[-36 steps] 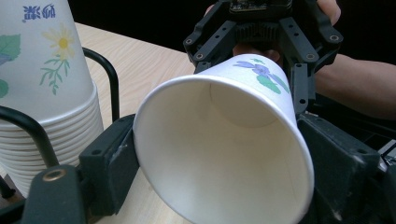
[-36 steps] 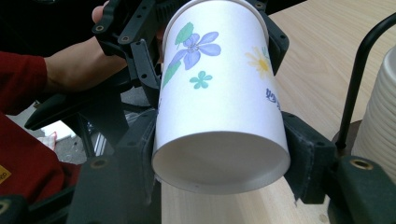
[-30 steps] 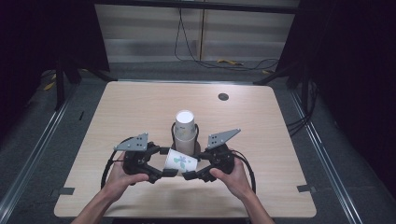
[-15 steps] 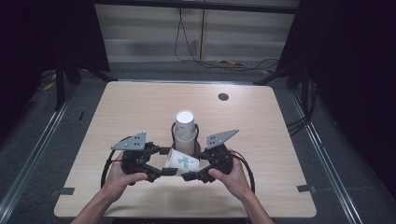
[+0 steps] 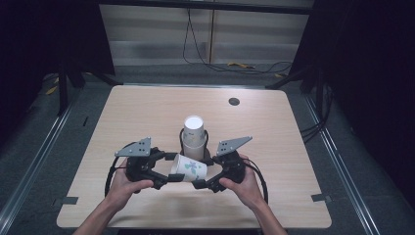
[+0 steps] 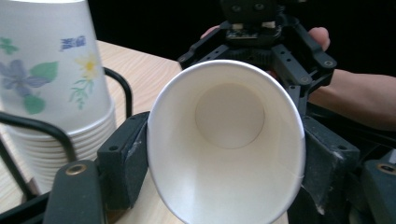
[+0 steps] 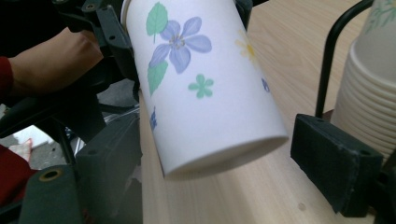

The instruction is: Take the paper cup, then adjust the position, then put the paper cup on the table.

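At the left of the high view, the left gripper (image 5: 169, 177) clamps the rim end of a white paper cup printed with blue flowers and green leaves (image 5: 190, 168), which lies on its side just above the pale wooden table (image 5: 147, 112), between the two hands. In the left gripper view the cup's open mouth (image 6: 226, 140) faces the camera, squeezed slightly oval by the black pads (image 6: 133, 158) pressing on both sides.

Just behind the held cup stands a stack of matching paper cups (image 5: 194, 137), upside down inside a black wire holder (image 5: 182, 142).

To the right, the right gripper (image 5: 198, 183) has just been opening its jaws; in the right gripper view the cup's base end (image 7: 205, 93) sits between them, with a clear gap to the pad on the right side (image 7: 334, 163), so it no longer grips.

The risk from here is likely the single hold. The cup now hangs from the left gripper alone, pinched at its softest part; more squeeze could crease the rim, while a loose hold could let the base sag or the cup slip onto the table. A careless withdrawal of the right gripper could also knock the stack nearby.
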